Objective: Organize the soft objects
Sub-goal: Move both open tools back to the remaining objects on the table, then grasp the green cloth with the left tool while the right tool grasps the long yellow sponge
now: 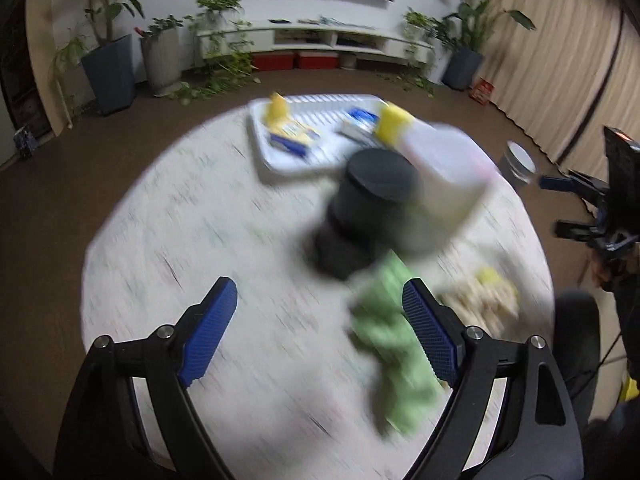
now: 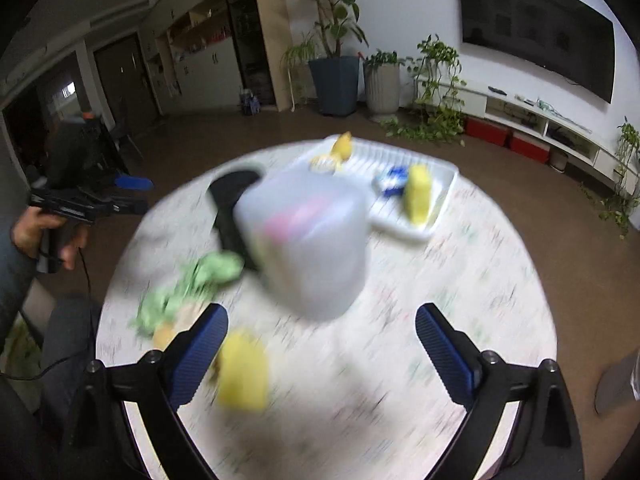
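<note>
both the left gripper (image 1: 320,332) and right gripper (image 2: 322,354) hang spread wide and empty above the table (image 2: 480,280). this looks like a pause between picks. next probably calls for closing on the green cloth (image 1: 396,344), near the translucent bin (image 2: 308,240).

Motion-smeared tabletop, green cloth (image 1: 394,344), translucent tub (image 2: 308,240) contents and tray (image 1: 280,160) items unreadable
</note>
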Demonstrator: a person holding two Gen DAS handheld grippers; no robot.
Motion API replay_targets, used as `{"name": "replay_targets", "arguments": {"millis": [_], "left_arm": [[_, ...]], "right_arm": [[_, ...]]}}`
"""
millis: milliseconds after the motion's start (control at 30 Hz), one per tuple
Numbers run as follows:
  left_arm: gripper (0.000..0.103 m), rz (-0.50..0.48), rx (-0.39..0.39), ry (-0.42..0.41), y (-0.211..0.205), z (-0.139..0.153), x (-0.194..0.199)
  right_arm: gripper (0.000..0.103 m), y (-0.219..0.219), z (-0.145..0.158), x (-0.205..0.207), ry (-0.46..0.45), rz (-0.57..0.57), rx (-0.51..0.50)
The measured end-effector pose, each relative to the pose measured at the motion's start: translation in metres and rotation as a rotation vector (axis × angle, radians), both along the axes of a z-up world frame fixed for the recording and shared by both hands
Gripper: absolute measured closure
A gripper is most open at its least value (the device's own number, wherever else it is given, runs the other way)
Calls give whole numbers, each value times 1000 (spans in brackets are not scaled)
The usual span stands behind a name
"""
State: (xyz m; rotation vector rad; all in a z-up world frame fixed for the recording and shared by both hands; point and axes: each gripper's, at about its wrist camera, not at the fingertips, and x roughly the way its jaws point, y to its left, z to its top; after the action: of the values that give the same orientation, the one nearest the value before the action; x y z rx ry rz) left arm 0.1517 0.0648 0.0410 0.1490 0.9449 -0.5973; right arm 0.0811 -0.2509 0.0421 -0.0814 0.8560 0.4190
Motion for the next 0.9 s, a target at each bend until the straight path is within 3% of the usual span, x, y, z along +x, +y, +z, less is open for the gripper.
{"name": "replay_targets", "arguments": {"millis": [200,367,500,567,667,900], "left_arm": [[14,-39,114,15,-26,-33,-59],[14,-29,119,34,-37,-58,-74],[14,-61,120,26,-56,-63,-72],[14,-64,129,23,-62,-67,-65],[14,-35,151,19,-66,-74,-52],[13,10,117,64,-64,-79,-38]], "right_arm": [[6,37,-27,-45,39,16,12],[6,52,-51,-60,69,-31,-11],[7,62,-65,-59,86,-46,-39],[13,64,-71,-56,99,-44,-49],[16,65,-78,-49,118,-42,-46],[21,73,-89,-39,134,-23,-57]]}}
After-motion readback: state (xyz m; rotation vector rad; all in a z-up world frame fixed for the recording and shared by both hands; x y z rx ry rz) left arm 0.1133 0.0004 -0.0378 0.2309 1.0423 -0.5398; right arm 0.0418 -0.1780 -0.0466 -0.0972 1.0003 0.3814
